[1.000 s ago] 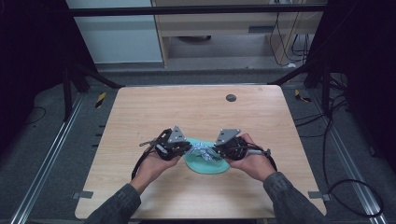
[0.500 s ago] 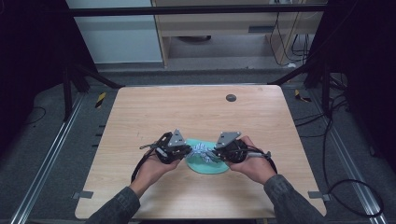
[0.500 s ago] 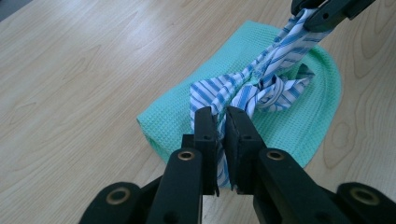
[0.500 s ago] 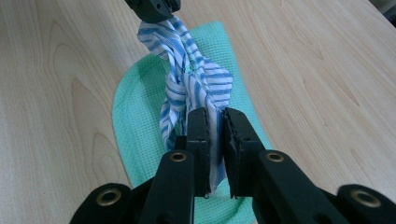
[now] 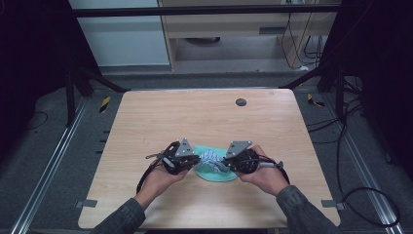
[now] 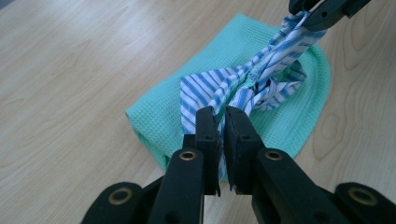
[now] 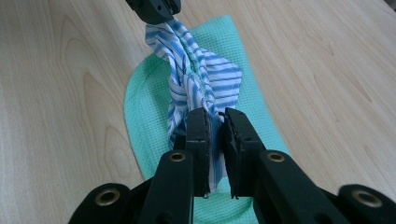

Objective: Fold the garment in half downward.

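Note:
A blue-and-white striped cloth (image 5: 211, 158) is stretched between my two grippers, just above a folded green waffle cloth (image 5: 213, 171) lying on the wooden table (image 5: 204, 122). My left gripper (image 6: 221, 112) is shut on one end of the striped cloth (image 6: 233, 88), with the green cloth (image 6: 187, 84) beneath. At the other end my right gripper (image 7: 218, 113) is shut on the striped cloth (image 7: 196, 74), over the green cloth (image 7: 149, 121). In the high view the left gripper (image 5: 197, 159) and the right gripper (image 5: 225, 164) face each other near the table's front.
A small dark round mark (image 5: 240, 102) sits near the table's far edge. Bare wood surrounds the cloths on all sides. Black frame posts, cables and a metal rail (image 5: 48, 170) run beside the table.
Both grippers hold the striped cloth as before, staying over the green cloth; the hands have barely shifted.

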The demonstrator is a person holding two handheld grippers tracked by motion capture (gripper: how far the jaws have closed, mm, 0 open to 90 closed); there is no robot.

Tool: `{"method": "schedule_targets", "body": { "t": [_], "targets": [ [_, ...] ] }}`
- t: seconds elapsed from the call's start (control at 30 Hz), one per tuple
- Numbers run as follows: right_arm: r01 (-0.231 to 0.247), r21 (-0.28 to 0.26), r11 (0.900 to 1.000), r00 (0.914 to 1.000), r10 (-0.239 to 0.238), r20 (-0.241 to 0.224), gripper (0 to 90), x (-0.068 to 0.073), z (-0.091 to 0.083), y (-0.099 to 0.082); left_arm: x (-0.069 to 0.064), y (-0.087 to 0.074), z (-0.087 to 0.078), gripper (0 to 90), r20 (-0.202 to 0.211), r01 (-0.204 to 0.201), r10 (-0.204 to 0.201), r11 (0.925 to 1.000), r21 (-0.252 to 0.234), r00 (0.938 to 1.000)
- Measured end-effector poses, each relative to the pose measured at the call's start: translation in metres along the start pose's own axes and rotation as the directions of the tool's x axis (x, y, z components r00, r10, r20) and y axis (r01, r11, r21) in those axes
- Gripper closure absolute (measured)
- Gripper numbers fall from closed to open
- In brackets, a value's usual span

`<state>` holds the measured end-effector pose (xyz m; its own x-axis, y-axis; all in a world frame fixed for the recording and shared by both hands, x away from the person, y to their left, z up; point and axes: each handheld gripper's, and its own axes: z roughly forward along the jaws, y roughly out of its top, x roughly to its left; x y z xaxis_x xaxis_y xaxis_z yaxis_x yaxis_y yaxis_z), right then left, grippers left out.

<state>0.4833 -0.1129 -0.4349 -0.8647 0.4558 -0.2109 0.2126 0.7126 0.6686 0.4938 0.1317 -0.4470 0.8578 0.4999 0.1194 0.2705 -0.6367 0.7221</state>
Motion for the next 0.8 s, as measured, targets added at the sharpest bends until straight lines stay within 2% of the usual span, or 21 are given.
{"method": "schedule_targets", "body": {
  "t": [0.27,0.6,0.8],
  "targets": [
    [-0.010,0.006,0.9999,0.9999,0.010,-0.013,80.1,0.005,0.001,-0.006,-0.004,-0.004,0.001,88.3,0.021,-0.004,0.003,0.9999,0.013,0.9998],
    [0.002,0.009,1.0000,0.9996,-0.002,-0.029,85.7,0.014,0.001,-0.011,-0.008,-0.011,0.001,90.0,0.039,-0.008,0.007,0.9994,0.034,0.9992],
    [0.010,0.018,0.9998,0.9993,-0.009,-0.036,88.5,0.019,0.001,-0.016,-0.013,-0.014,0.001,90.0,0.053,-0.002,0.001,0.9996,0.027,0.9986]
  ]
}}
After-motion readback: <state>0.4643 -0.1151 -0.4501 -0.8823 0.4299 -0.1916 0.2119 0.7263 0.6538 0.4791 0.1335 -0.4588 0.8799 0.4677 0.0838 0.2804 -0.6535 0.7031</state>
